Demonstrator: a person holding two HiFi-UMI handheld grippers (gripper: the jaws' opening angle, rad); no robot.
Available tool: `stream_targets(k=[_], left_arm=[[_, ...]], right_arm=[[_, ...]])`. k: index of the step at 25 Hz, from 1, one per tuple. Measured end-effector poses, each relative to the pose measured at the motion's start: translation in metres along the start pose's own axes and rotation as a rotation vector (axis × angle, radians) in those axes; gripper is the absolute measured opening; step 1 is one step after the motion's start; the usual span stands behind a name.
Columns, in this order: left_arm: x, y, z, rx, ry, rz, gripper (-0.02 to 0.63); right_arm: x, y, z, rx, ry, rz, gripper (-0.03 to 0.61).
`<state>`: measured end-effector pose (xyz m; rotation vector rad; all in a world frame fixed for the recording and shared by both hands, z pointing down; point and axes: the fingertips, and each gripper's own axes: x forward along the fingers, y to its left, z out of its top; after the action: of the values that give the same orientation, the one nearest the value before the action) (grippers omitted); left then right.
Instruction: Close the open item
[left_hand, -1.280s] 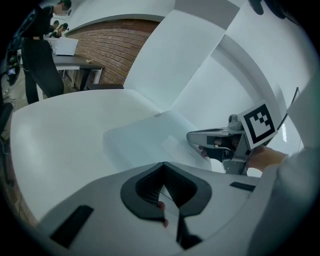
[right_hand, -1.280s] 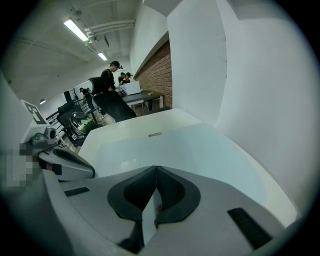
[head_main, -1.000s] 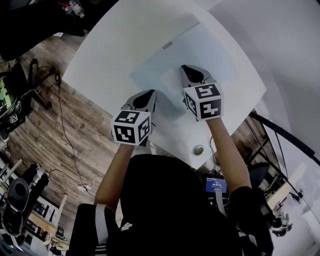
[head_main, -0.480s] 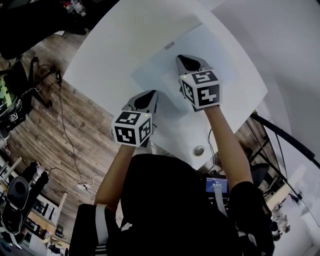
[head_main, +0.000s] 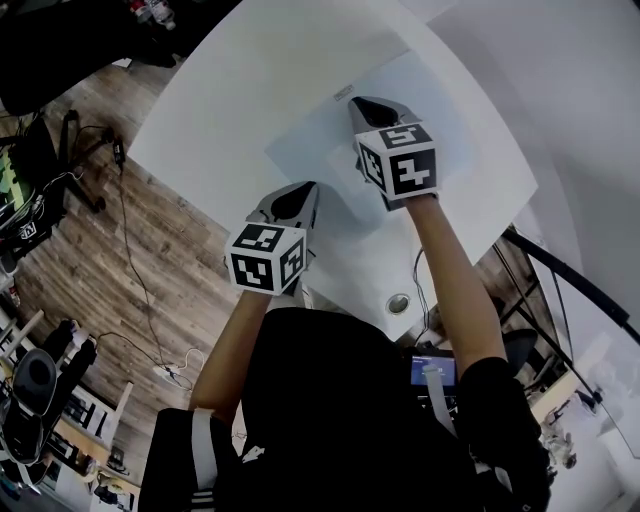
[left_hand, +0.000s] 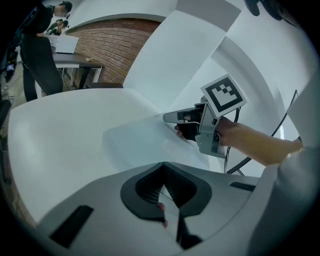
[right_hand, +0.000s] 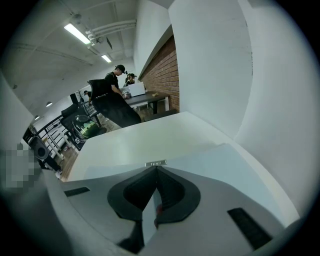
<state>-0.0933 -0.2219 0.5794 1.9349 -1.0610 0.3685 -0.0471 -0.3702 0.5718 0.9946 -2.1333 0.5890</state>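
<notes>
Above the far half of the flat case (head_main: 440, 110): right gripper (head_main: 366, 106), jaws pressed together on nothing.

Right ahead of those tips, a small metal tag (right_hand: 156, 163) at the case's far edge; lid seemingly down, flat on the white table (head_main: 250, 90). Nearer the body, left gripper (head_main: 298, 192) at the case's near-left corner, jaws likewise together and empty. Probably best done by pressing squarely down with the shut right tips close to the tagged edge, steadying the near corner with the left, then easing off slowly. Seam ajar or fully shut: impossible to tell.
</notes>
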Motion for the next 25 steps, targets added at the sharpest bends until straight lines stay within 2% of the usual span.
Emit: stream_targets(k=[9, 19, 25], left_arm=[[-0.001, -0.001, -0.001, 0.010, -0.002, 0.003, 0.011], [-0.001, 0.001, 0.000, 0.010, 0.005, -0.002, 0.011], [0.001, 0.002, -0.001, -0.020, 0.029, -0.011, 0.011]], right_arm=[[0.014, 0.005, 0.008, -0.059, 0.035, 0.010, 0.040], [0.018, 0.005, 0.008, -0.035, 0.070, 0.042, 0.040], [0.018, 0.006, 0.006, -0.020, 0.068, 0.052, 0.040]])
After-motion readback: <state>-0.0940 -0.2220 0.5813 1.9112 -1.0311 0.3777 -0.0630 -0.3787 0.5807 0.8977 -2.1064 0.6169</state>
